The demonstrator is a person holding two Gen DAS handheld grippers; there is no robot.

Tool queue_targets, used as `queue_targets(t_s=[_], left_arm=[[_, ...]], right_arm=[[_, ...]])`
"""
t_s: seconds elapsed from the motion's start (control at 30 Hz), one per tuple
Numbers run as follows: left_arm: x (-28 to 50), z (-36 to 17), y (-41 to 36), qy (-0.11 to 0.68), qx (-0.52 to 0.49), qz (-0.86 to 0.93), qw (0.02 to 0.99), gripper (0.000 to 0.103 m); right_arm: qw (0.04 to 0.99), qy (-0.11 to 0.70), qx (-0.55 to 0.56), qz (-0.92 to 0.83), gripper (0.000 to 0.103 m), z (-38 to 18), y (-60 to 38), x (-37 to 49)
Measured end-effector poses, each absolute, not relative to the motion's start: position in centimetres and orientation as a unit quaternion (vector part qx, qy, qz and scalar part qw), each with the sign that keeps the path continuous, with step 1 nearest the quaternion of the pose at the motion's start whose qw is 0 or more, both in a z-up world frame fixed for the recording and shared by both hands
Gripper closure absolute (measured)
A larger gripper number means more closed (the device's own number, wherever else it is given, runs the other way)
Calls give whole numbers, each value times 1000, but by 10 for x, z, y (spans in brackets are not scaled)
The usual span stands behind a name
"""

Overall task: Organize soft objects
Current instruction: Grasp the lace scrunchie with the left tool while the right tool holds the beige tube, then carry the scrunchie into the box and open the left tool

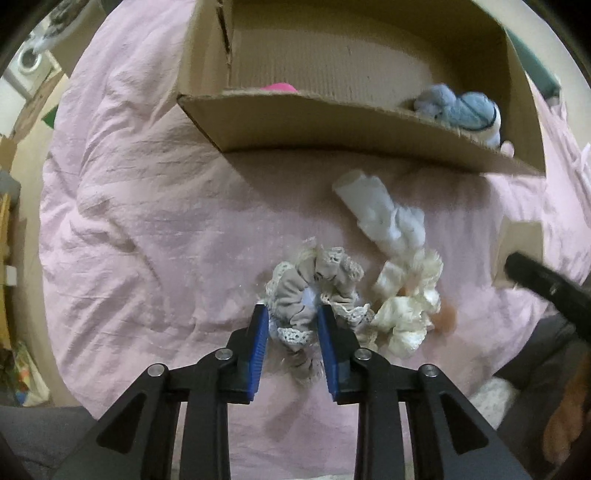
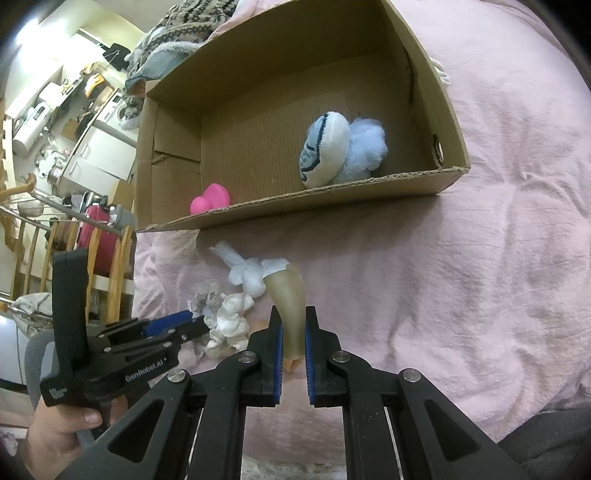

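Observation:
My left gripper [image 1: 291,314] is closed around a grey lace-trimmed scrunchie [image 1: 314,291] lying on the pink bedsheet [image 1: 147,221]. A cream scrunchie [image 1: 406,306] lies just right of it, and a white sock [image 1: 380,210] beyond. My right gripper [image 2: 293,317] is shut on a beige stocking [image 2: 290,299] whose far end meets the white sock [image 2: 247,273]. The left gripper [image 2: 177,321] also shows in the right wrist view beside the cream scrunchie [image 2: 231,321]. The cardboard box [image 2: 295,206] holds a blue-white plush [image 2: 340,147] and a pink item [image 2: 210,199].
The box [image 1: 332,125] stands on the bed ahead of both grippers, its front wall low. A patterned knit garment [image 2: 184,33] lies behind the box. Room furniture, a red suitcase [image 2: 94,229] and a wooden railing are off the bed's left edge.

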State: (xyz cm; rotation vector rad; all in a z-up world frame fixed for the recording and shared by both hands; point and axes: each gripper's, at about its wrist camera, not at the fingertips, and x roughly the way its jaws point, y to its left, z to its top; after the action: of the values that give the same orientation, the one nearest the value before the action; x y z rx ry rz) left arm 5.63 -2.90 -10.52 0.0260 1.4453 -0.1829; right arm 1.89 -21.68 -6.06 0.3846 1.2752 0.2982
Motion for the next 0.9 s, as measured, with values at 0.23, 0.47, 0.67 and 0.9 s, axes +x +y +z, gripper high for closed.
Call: queue_targets(t_s=[0.23, 0.47, 0.67, 0.9], left_arm=[[55, -87, -48, 627, 13, -94, 773, 92], [36, -27, -35, 551, -31, -126, 825, 92], [28, 0, -19, 501, -29, -103, 859, 92], [32, 10, -15, 462, -21, -90, 882, 93]], right_arm=[[778, 587, 178, 134, 92, -60, -219, 17], [786, 572, 192, 138, 92, -52, -225, 15], [800, 545, 188, 162, 92, -37, -220, 11], [821, 502, 197, 188, 92, -16, -221, 5]])
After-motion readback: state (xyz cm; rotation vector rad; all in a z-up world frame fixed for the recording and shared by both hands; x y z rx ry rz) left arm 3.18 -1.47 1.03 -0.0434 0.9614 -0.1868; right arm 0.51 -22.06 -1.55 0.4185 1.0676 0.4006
